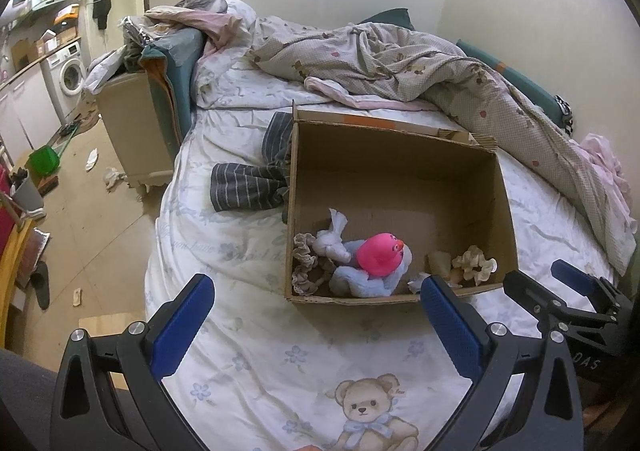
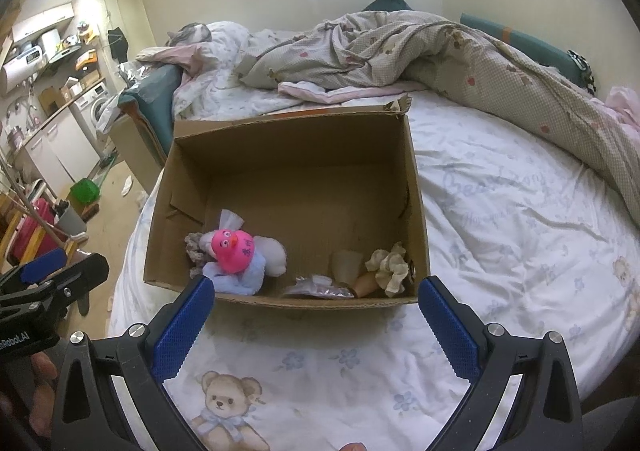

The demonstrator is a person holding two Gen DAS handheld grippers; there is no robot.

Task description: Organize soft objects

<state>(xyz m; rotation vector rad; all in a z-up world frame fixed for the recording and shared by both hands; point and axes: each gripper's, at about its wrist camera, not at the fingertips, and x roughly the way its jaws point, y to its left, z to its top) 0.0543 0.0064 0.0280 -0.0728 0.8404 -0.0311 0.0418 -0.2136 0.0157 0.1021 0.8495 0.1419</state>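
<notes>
An open cardboard box (image 1: 400,171) (image 2: 296,155) stands on the bed. Along its near wall lie a pink toy duck (image 1: 380,253) (image 2: 234,249) on a light blue plush (image 1: 360,283) (image 2: 240,277), a white plush (image 1: 332,241) (image 2: 274,255), a beige scrunchie (image 1: 304,263) and a cream scrunchie (image 1: 476,265) (image 2: 390,267). A dark striped cloth (image 1: 252,183) lies on the sheet left of the box. My left gripper (image 1: 316,299) hovers open and empty before the box's near left corner. My right gripper (image 2: 316,299) hovers open and empty before the near wall; it also shows in the left wrist view (image 1: 540,279).
A crumpled patterned duvet (image 1: 420,59) (image 2: 440,51) is heaped behind and right of the box. The white bear-print sheet (image 1: 280,363) (image 2: 500,219) lies bare around it. Left of the bed are a nightstand (image 1: 136,131), a cluttered floor and a washing machine (image 1: 68,73).
</notes>
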